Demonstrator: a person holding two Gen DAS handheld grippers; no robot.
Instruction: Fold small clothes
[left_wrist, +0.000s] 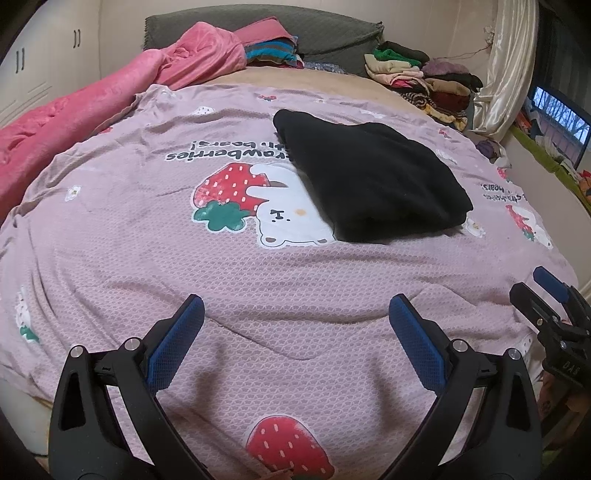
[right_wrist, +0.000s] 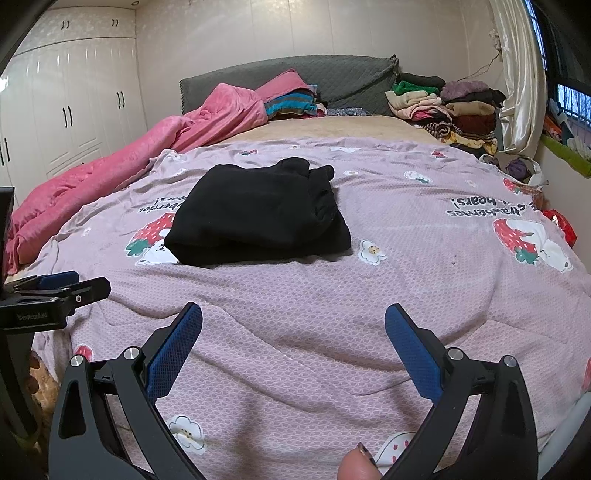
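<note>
Left tool (left_wrist: 295, 306) spread; folded black garment (left_wrist: 369, 184) ahead, long axis diagonal.

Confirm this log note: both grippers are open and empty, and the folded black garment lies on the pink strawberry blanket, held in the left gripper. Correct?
Not quite. The left gripper holds nothing: in the left wrist view its fingers stand apart over bare blanket, well short of the folded black garment. The right gripper is likewise open and empty. The garment does lie on the strawberry blanket.

Black garment (right_wrist: 258, 212), seemingly folded, flat on bedspread (right_wrist: 369, 314)
</note>
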